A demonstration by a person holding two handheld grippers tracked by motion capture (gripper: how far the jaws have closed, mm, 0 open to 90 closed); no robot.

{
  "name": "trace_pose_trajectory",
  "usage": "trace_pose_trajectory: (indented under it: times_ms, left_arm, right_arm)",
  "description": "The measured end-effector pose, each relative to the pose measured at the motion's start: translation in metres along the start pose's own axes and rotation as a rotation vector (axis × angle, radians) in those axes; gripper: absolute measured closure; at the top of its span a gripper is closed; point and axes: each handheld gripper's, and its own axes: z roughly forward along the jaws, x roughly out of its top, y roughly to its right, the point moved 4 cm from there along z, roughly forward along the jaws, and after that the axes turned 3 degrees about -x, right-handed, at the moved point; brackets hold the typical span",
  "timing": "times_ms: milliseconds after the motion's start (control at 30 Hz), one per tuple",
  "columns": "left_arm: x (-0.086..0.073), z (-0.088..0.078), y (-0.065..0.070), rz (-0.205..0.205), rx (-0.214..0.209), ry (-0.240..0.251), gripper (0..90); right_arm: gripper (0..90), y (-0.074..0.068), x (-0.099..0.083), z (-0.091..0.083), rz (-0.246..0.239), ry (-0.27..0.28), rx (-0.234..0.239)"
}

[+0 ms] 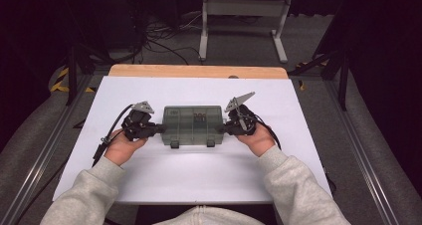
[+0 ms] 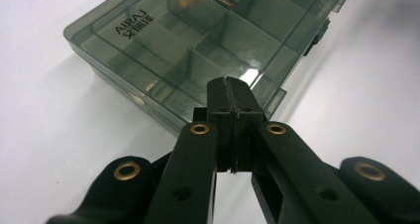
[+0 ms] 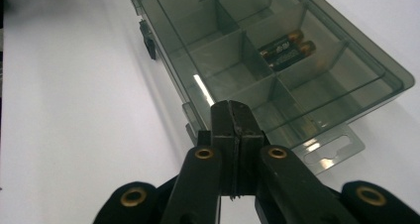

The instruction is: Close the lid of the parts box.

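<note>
Inside the organiser box point(image 3: 277, 60), right gripper view reveals batteries point(image 3: 287, 46).

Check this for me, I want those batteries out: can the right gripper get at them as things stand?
Probably not yet. The batteries lie in a compartment under the closed smoky lid of the organiser box, and the right gripper, jaws shut, sits at the box's end. The lid looks latched.

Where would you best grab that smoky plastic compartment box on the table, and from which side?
Probably by its two short ends, one claw from each side. The box lies flat and long, lid closed, and looks too wide for one claw. The left claw and right claw, both shut, already sit at those ends. The hang tab at the right end offers a thin flat lip to pinch.
</note>
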Motion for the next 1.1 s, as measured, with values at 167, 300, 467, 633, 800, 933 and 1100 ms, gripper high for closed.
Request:
trace_pose_trajectory:
  times_ms: [167,300,467,633,800,933,1100]
  left_arm:
    - [-0.003,0.002,0.0,-0.017,-0.05,-0.001,88.4]
    - [-0.006,0.005,0.0,-0.025,-0.054,-0.013,88.3]
    - [-0.006,0.006,-0.001,-0.024,-0.041,-0.017,87.6]
    - [-0.007,0.008,-0.004,-0.048,-0.057,-0.001,87.1]
    - [-0.008,0.008,-0.008,-0.071,-0.075,0.014,88.4]
    - [-0.008,0.011,-0.008,-0.057,-0.065,0.028,89.0]
    - [-0.007,0.015,-0.005,-0.03,-0.03,0.034,89.4]
  right_arm:
    - [90.0,-0.002,-0.001,0.002,0.0,-0.005,0.003]
    - [90.0,-0.004,-0.002,0.005,-0.004,-0.018,-0.001]
    - [90.0,-0.005,-0.005,0.01,-0.007,-0.03,-0.007]
    - [90.0,-0.003,-0.005,0.01,0.005,-0.02,-0.022]
    - [90.0,-0.002,-0.006,0.011,0.017,0.0,-0.036]
    - [90.0,-0.002,-0.007,0.011,0.012,0.002,-0.059]
    - [90.0,-0.003,-0.009,0.011,0.004,0.022,-0.07]
